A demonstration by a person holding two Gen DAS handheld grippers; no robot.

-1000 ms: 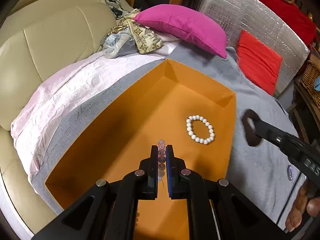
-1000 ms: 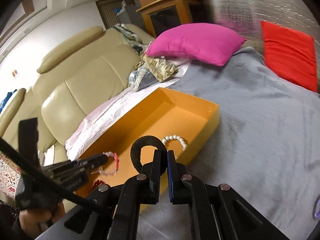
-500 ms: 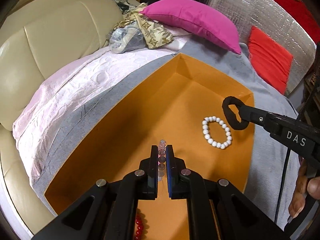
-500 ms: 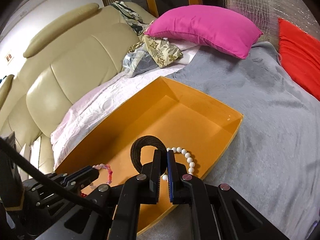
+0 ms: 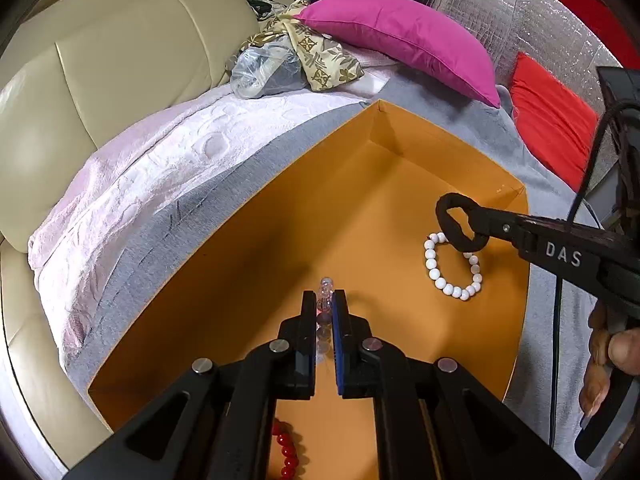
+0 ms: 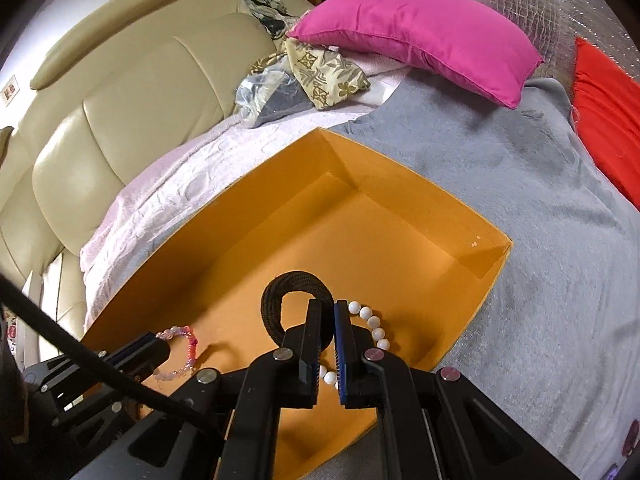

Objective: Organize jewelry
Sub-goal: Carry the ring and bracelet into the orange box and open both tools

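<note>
Black left tongs (image 5: 324,300) gripping pink bracelet (image 6: 180,350), right tongs (image 6: 328,312) pinching hairband (image 6: 276,300)

I see a matt orange cardboard box (image 6: 460,216) on napped grey fabric (image 6: 532,240). The sofa (image 5: 120,64) looks like glossy cream leather. White bracelet (image 5: 440,280) beads are smooth; the black hair tie (image 6: 276,300) is ribbed cloth.

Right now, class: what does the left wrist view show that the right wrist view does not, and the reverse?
Only the left wrist view shows the red bead string in the near part of the orange box. Only the right wrist view shows the pink bracelet as a whole loop in the left gripper. Both show the white pearl bracelet and the black hair tie in the right gripper.
</note>
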